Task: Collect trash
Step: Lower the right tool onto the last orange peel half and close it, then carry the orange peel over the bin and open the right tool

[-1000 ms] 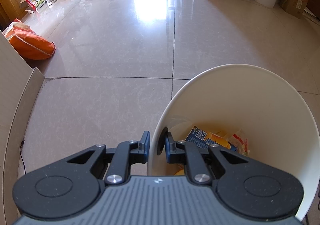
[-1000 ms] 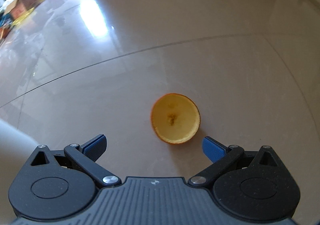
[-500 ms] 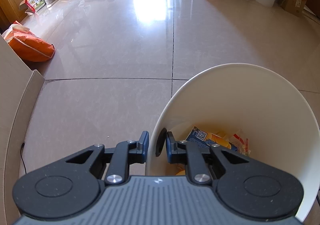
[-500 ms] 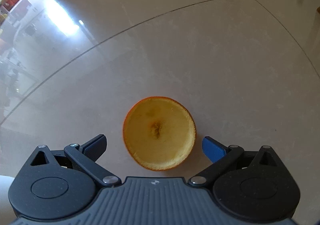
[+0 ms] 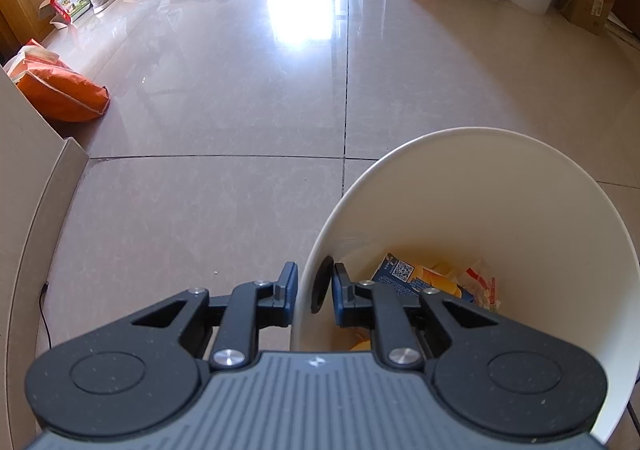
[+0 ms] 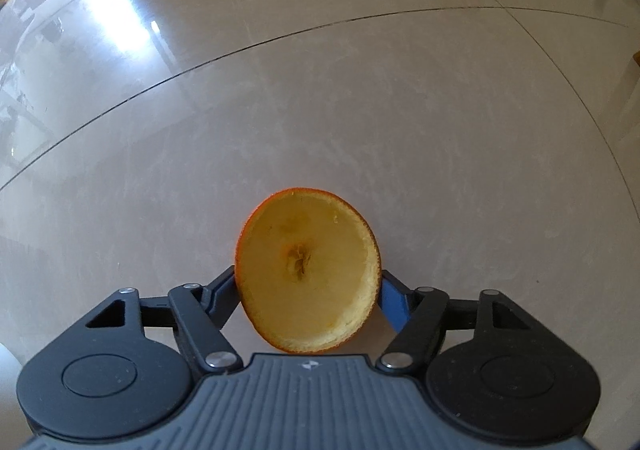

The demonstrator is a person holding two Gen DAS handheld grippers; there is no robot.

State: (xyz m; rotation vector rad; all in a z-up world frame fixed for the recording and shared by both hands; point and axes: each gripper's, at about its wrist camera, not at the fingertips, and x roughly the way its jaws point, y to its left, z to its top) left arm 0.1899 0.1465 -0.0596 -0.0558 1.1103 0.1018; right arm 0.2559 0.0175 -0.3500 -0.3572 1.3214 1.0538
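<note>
No legible text anywhere.

A hollow orange peel half [image 6: 308, 274], pale yellow inside, stands tilted on the glossy beige tiled floor [image 6: 400, 98]. The black right gripper [image 6: 308, 290] is closing, its blue-padded fingers [image 6: 394, 300] against the peel's two sides.

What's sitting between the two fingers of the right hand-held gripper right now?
An orange peel half, hollow side facing the camera, sits between the closing jaws of the right hand-held gripper, above the bare tile floor. The right wrist view shows it.
</note>
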